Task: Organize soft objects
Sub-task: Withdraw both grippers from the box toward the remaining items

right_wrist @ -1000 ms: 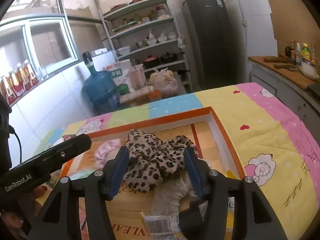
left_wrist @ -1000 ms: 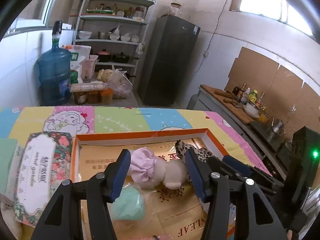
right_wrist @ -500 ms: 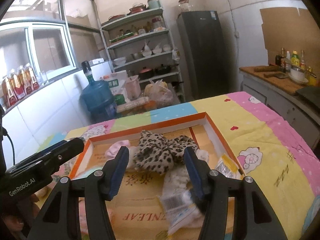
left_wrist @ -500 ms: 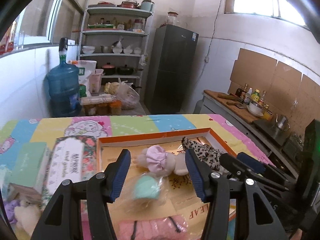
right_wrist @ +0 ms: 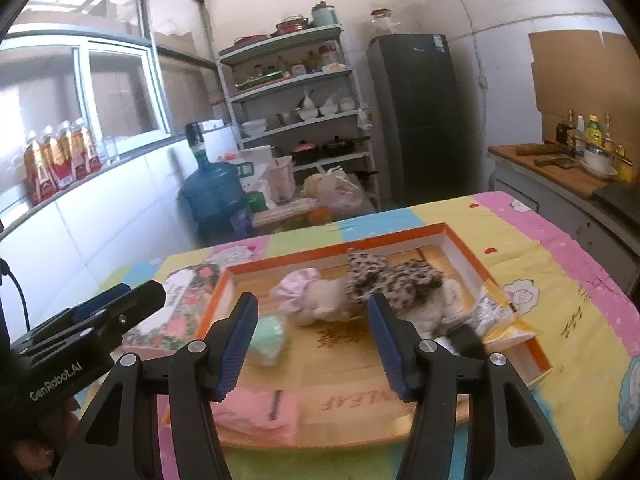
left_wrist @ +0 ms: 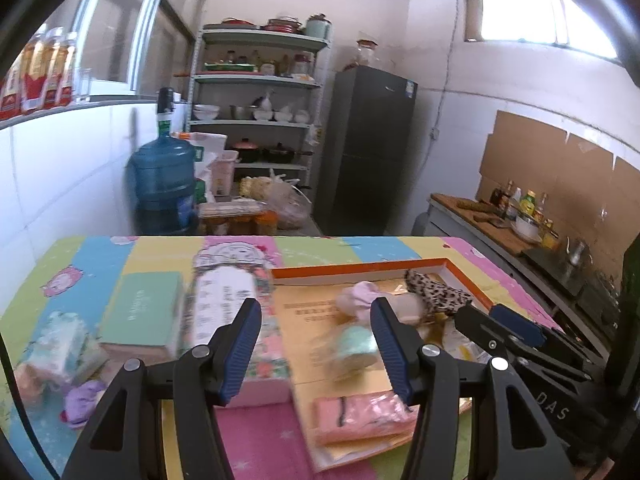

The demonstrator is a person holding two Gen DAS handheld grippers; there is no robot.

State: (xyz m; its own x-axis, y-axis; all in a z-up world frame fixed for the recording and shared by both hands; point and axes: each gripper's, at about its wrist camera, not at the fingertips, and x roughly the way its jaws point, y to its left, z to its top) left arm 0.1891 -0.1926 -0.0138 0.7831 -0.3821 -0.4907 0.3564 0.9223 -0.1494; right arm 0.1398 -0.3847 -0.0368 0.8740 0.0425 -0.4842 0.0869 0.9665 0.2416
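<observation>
Beyond the jaws, at the far wall, stands a metal shelf rack (left_wrist: 260, 104) loaded with bowls, pots and jars. Left of it, ahead of the left jaw, sits a blue water jug (left_wrist: 163, 184). A dark fridge (left_wrist: 370, 152) stands right of the rack. Off to the right, past the right jaw, a counter (right_wrist: 560, 172) carries bottles and a bowl. Cardboard sheets (left_wrist: 560, 176) cover the wall behind it.

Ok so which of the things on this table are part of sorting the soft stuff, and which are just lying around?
Part of the job:
- orange-rimmed box
- leopard-print cloth
- pink frilly plush
- mint green soft ball
- pink packet
- purple soft toy, outside the box

Just lying about:
- green box
- floral box
- water jug
- fridge
</observation>
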